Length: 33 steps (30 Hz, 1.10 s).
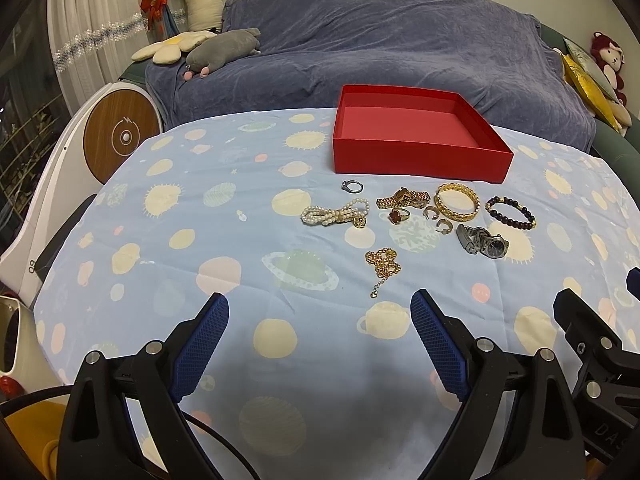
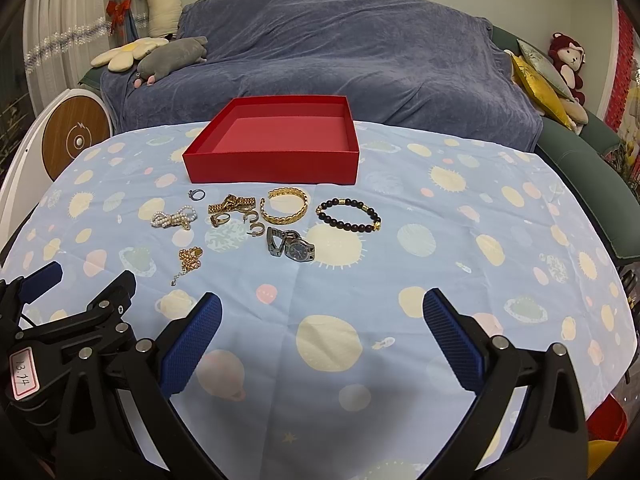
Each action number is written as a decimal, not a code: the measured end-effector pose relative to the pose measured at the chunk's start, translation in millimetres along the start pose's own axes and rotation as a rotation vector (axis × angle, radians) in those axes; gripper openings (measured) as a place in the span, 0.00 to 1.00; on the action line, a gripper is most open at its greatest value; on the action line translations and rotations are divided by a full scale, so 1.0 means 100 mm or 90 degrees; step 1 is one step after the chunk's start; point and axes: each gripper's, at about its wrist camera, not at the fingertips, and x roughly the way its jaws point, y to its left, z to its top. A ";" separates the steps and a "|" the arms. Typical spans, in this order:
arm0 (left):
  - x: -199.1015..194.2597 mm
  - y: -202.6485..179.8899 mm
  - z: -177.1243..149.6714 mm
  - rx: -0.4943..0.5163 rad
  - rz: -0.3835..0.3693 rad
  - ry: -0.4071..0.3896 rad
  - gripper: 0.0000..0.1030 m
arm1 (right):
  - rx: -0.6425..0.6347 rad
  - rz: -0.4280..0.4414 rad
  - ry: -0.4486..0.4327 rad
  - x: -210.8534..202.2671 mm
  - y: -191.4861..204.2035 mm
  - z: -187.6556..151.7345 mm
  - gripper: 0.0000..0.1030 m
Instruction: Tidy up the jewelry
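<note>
While both grippers are hovering low over the near edge of the surface [image 1: 224, 208], nothing is getting picked up: the left gripper [image 1: 319, 312] is sitting with its blue pads spread wide and nothing between them, and the right gripper [image 2: 322, 308] is looking exactly the same, released and holding nothing. All the jewelry is lying loose on the planet-print cloth, bunched together just in front of the red box [image 2: 276, 148], which is sitting open toward the far side of the surface with nothing inside it. Going across the pile, a small silver ring [image 1: 352, 187] is lying closest to the box, a pearl bracelet [image 1: 334, 213] is resting at the left end, a gold watch band [image 2: 231, 203] and a ring with a red stone [image 1: 399, 215] are touching or nearly so in the middle, a gold bangle [image 2: 285, 210] is sitting beside them, and a dark beaded bracelet [image 2: 349, 215] is lying off at the right end. A silver watch [image 2: 291, 246] and a gold chain [image 1: 383, 264] are lying nearest the grippers, well apart from each other.
</note>
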 end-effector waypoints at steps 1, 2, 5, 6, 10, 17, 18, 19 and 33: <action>-0.01 0.00 0.00 0.000 0.000 0.000 0.87 | 0.000 0.000 0.000 0.01 0.00 0.00 0.95; -0.01 0.00 0.00 0.000 0.000 0.000 0.87 | 0.000 0.000 0.000 0.00 0.00 0.00 0.95; -0.02 0.00 0.00 0.001 0.000 0.000 0.87 | 0.000 0.001 0.000 0.00 0.00 0.00 0.95; 0.00 0.00 0.00 0.000 0.000 0.000 0.87 | 0.000 0.000 0.001 0.00 0.00 0.00 0.95; 0.00 0.00 0.00 0.000 0.000 0.000 0.87 | -0.001 0.000 -0.001 0.00 0.00 0.00 0.96; 0.00 0.00 0.00 -0.001 0.000 0.000 0.87 | 0.000 0.000 0.000 0.00 0.00 0.00 0.95; -0.01 0.00 0.00 -0.001 0.000 0.000 0.87 | 0.000 0.000 0.000 -0.01 0.00 0.00 0.95; -0.01 0.00 0.00 0.000 0.000 0.000 0.87 | 0.000 0.000 -0.001 0.01 0.00 0.00 0.95; -0.01 0.00 0.00 0.000 0.000 -0.001 0.87 | 0.000 0.001 0.000 0.00 -0.01 0.00 0.95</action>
